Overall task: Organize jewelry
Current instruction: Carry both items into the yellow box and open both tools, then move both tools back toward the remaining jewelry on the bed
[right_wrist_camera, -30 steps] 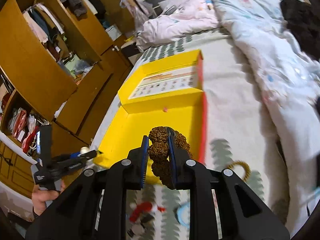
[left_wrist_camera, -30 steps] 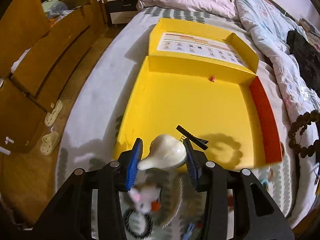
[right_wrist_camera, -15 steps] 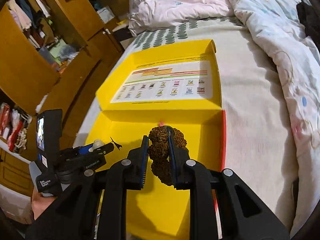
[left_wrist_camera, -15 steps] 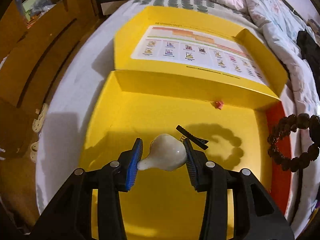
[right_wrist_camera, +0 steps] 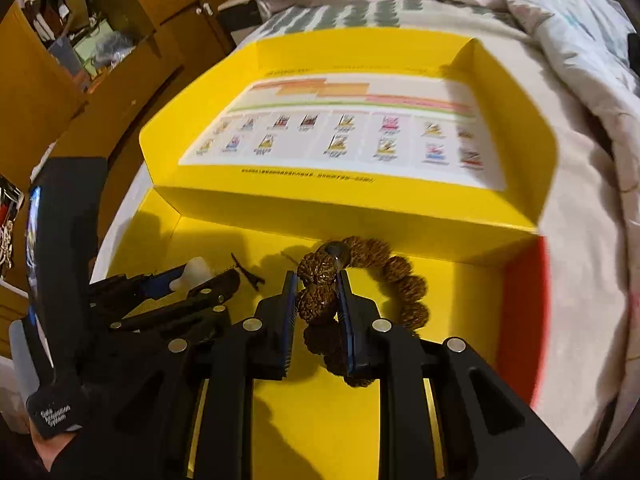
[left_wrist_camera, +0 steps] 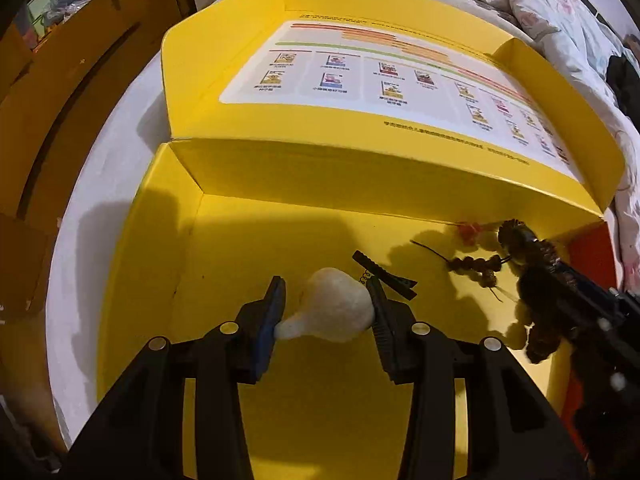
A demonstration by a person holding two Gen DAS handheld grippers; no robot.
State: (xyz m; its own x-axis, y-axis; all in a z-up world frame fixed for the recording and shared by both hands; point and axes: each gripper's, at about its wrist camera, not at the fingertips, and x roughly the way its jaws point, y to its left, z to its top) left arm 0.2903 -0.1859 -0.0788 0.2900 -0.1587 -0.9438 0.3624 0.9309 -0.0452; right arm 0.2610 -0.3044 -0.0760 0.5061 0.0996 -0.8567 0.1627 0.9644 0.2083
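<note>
Over the last second both claws have come down from above the bed into the yellow box [left_wrist_camera: 224, 240], so both pieces look ready to set down. The left claw [left_wrist_camera: 326, 312] clamps the white hair clip [left_wrist_camera: 332, 312] between its pads; the right claw [right_wrist_camera: 317, 300] pinches the brown bead bracelet [right_wrist_camera: 404, 280], whose loop hangs just right of it.

A lived-in home bedroom.
A made-up bed [right_wrist_camera: 572, 200] with a leaf-print sheet [right_wrist_camera: 340, 14] and a rumpled floral duvet [left_wrist_camera: 560, 4] fills the room; an open wooden wardrobe [right_wrist_camera: 60, 32] crammed with clothes and bags lines one wall, and a yellow cardboard box [left_wrist_camera: 180, 240] lies open on the mattress.
</note>
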